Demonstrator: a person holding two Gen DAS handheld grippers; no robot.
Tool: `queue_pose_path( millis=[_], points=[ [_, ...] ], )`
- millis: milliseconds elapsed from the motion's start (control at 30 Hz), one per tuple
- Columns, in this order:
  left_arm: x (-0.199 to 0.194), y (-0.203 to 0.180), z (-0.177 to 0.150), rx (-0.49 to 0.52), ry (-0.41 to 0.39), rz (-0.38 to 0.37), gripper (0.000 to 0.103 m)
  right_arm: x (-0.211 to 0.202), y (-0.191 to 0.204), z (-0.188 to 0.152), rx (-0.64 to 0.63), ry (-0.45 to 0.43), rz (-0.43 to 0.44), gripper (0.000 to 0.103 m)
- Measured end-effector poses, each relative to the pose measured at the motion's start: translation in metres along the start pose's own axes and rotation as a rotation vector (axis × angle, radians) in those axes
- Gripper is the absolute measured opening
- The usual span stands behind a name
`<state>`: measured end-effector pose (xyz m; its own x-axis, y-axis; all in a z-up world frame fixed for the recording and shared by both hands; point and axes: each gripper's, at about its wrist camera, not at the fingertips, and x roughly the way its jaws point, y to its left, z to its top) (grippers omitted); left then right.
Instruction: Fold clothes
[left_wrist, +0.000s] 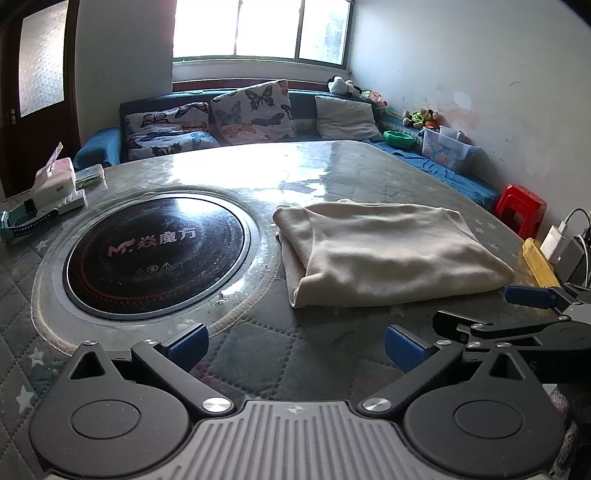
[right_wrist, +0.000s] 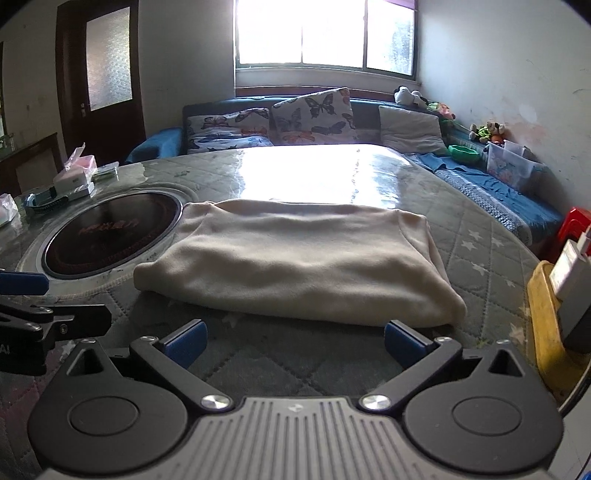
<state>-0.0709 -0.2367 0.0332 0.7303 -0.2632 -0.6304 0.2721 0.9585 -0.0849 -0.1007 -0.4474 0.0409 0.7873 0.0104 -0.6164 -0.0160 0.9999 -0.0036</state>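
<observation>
Both grippers hang low over the near edge of the surface (left_wrist: 258, 354) with nothing between their blue pads: the right gripper (right_wrist: 294, 341) stands spread wide and empty, and so does the left gripper (left_wrist: 295, 343). Straight ahead of the right one, just beyond its fingertips, lies the cream garment (right_wrist: 295, 258), already folded into a thick flat packet with its rounded near fold facing that gripper and its long axis running across, left to right. From the left gripper the same garment (left_wrist: 384, 251) sits ahead and off to the right, so the right hand is the nearer of the two and the left would have to swing rightward to reach the packet's left end. To the left of the cloth, touching or just overlapping its rim, is the round black induction cooktop (left_wrist: 155, 251) set into the surface. The left wrist view shows the packet's open left end, where stacked layers and a protruding edge can be seen, and it catches the right gripper's arm low at its right side; the right wrist view hides those layers but shows the whole near fold and the yellow object (right_wrist: 543, 325) close to the garment's right corner. My guess is the folding is nearly finished.
</observation>
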Motion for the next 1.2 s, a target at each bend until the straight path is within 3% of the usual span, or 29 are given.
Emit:
queue_pose_path(
  millis=[1200],
  points=[
    [-0.012,-0.023,-0.012,0.042,-0.019,0.019,0.103,-0.012,-0.002,-0.011,0.011,-0.007,-0.01,0.103]
  ],
)
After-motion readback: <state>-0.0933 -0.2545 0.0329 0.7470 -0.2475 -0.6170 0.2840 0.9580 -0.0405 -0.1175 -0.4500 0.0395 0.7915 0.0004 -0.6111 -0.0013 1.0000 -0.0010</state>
